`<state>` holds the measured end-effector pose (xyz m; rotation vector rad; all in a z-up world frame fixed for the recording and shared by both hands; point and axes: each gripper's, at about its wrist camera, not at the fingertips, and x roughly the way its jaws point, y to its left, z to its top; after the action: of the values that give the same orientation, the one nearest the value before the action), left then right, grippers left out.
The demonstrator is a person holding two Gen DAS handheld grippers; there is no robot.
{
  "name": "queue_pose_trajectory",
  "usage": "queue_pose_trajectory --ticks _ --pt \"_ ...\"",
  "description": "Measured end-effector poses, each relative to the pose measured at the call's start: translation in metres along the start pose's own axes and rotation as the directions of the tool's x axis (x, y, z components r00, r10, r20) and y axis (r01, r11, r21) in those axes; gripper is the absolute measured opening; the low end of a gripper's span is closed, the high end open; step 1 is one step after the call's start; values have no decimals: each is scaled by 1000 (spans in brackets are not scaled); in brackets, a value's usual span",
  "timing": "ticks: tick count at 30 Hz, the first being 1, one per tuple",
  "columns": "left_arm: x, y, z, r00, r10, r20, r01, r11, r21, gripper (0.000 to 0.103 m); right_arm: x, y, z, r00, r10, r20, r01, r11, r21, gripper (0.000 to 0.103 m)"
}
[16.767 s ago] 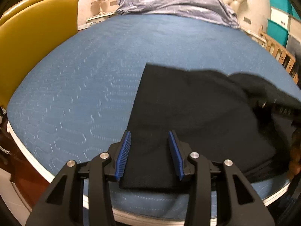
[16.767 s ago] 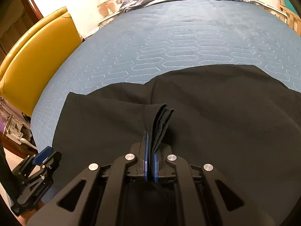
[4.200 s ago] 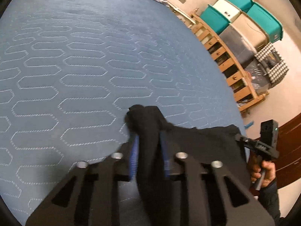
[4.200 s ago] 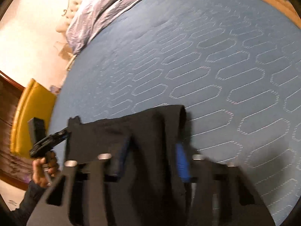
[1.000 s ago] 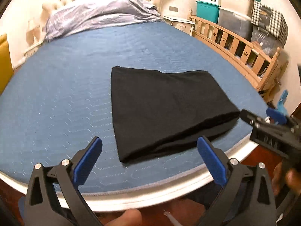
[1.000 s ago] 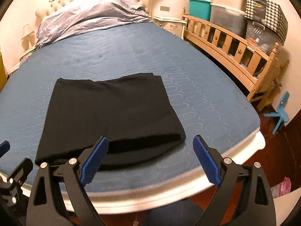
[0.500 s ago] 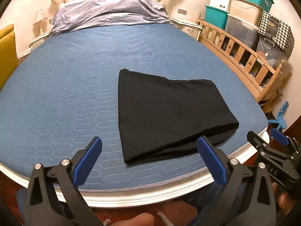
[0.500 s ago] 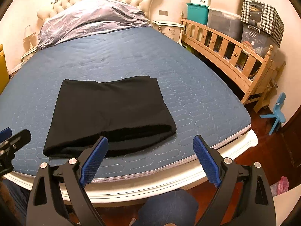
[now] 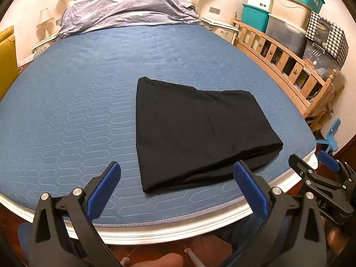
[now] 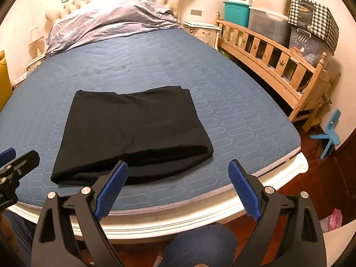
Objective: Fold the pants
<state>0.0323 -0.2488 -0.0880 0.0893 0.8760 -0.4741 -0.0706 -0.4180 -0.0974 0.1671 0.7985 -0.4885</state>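
Note:
The black pants (image 9: 195,131) lie folded into a flat rectangle on the blue quilted mattress (image 9: 66,115), near its front edge; they also show in the right wrist view (image 10: 133,133). My left gripper (image 9: 176,173) is wide open and empty, held back from the bed in front of the pants. My right gripper (image 10: 178,172) is wide open and empty, also back from the bed edge. The right gripper shows at the right of the left wrist view (image 9: 320,182); the left gripper shows at the left edge of the right wrist view (image 10: 13,169).
A grey duvet (image 9: 129,9) is bunched at the tufted headboard. A wooden cot rail (image 10: 273,55) and stacked storage boxes (image 10: 267,11) stand along the right. A yellow chair (image 9: 6,57) is at the left. A small blue chair (image 10: 329,138) stands on the floor.
Both grippers have drawn back and up from the bed, so the folded pants look smaller and farther. The pants have not moved.

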Motion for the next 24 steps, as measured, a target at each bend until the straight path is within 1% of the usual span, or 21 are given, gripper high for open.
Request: queue_pose_trajectory --ticks 24 --pt "8 1 -3 1000 -4 -15 4 1000 -1 101 5 6 0 1000 12 -5 -12 1000 -4 88"
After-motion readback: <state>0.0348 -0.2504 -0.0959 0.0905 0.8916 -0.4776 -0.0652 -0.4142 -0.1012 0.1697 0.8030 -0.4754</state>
